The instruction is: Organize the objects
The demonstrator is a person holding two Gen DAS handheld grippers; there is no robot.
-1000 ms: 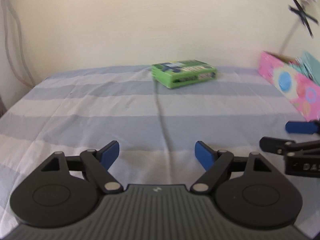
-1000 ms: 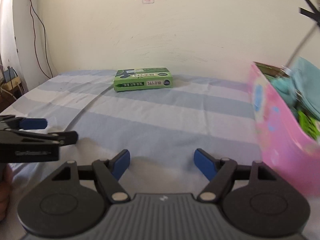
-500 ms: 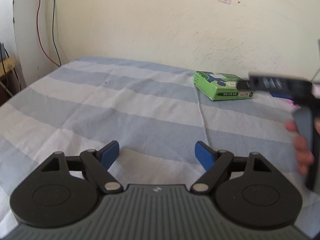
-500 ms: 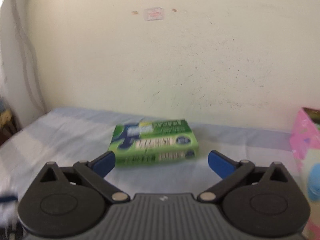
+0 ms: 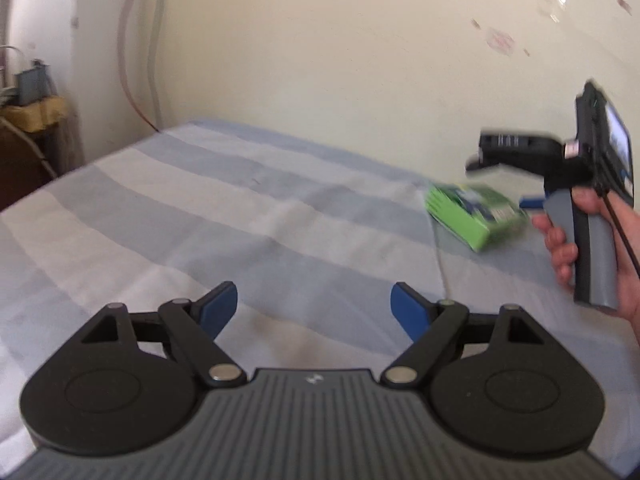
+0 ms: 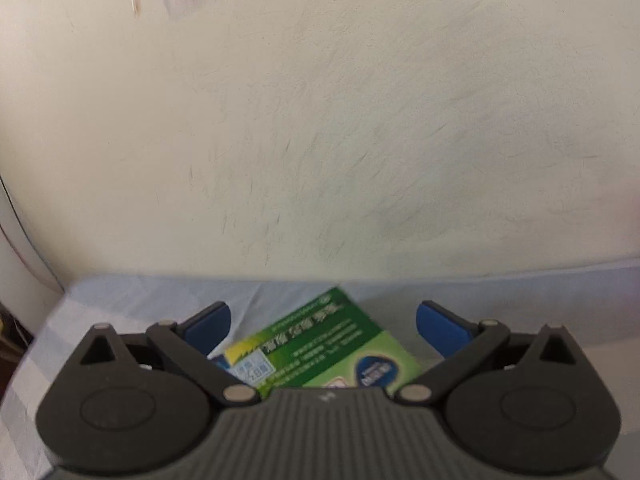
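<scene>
Your left gripper (image 5: 314, 306) has bare striped bedsheet (image 5: 208, 216) ahead and to its left. To its far right, the green box (image 5: 474, 214) and your right hand (image 5: 588, 240) block passage; the wall (image 6: 320, 140) closes the far side.

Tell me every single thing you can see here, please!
green box: one, green with printed labels, lying flat on the bed near the wall, between the right gripper's open blue pads and not touched by them
bed sheet: one, pale blue and white stripes, covering the bed
wall: one, cream with scuff marks and a faint pink mark, behind the bed
cables: a few, pale and reddish, hanging down the wall at the far left
side stand: one, dark with yellowish top, blurred, left of the bed
left gripper: one, black with blue pads, open, nothing between them, over the sheet
right gripper: one, black with blue pads, closing
hand: one, holding the right gripper's grey handle
</scene>
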